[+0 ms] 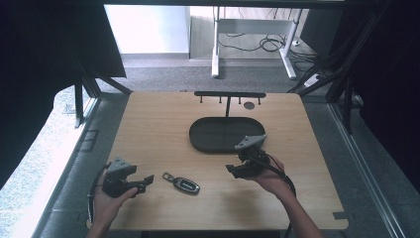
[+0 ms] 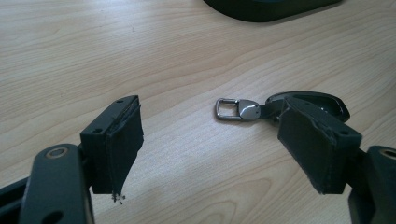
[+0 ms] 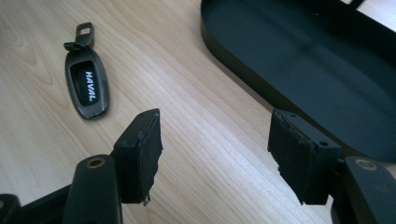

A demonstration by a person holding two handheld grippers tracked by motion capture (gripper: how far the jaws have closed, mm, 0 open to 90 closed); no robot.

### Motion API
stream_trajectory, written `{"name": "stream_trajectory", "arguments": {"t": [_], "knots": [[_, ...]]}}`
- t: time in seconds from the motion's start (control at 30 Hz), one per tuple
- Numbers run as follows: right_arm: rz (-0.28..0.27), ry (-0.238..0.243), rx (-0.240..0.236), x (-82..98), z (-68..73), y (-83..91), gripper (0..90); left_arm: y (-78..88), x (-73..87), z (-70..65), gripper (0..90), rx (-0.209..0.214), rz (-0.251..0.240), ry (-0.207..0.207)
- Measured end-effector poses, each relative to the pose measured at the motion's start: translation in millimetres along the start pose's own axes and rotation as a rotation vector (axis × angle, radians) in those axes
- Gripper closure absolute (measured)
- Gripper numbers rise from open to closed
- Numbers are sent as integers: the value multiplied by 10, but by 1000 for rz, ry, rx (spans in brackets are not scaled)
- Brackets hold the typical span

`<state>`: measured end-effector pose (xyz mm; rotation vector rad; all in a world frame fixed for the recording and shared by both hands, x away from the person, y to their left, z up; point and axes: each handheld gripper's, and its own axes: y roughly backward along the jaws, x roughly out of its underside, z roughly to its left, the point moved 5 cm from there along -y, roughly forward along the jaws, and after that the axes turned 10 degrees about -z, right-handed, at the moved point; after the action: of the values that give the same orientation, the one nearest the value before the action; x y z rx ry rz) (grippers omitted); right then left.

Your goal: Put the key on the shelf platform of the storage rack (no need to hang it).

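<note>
Lying flat on the wooden worktop (image 1: 148, 119), the car key fob (image 1: 184, 184) sat near the front edge, a little left of the middle. Its long axis ran slantwise across the boards: the metal loop (image 1: 168, 176) pointed toward the left edge and slightly back, and the dark body trailed toward the front right. In the right gripper view the fob (image 3: 87, 83) showed white lettering on its dark face, with the loop at its far end.

Behind it, toward the back edge and about midway across, stood an oval black tray (image 1: 203, 144) with a low rim; what could be seen of its floor (image 3: 303, 70) held nothing. A black rack (image 1: 229, 94) with small hooks rose at the tray's back side.

The left hand-held gripper (image 1: 147, 181) rested near the front left corner, jaws spread wide with nothing between them; in the left gripper view the fob's loop (image 2: 236, 109) lay just beyond the pads, untouched. The right hand-held gripper (image 1: 234, 170) hovered just in front of the tray's front rim, well apart from the fob, its jaws about half spread and gripping nothing.
</note>
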<state>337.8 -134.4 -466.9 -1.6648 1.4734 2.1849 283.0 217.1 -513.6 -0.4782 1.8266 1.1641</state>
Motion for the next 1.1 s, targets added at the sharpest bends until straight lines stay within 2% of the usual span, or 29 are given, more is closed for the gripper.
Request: {"name": "stream_trajectory", "arguments": {"t": [1.1], "knots": [[72, 81, -131, -206, 424, -402, 360, -11, 9, -3, 224, 3, 8, -2]]}}
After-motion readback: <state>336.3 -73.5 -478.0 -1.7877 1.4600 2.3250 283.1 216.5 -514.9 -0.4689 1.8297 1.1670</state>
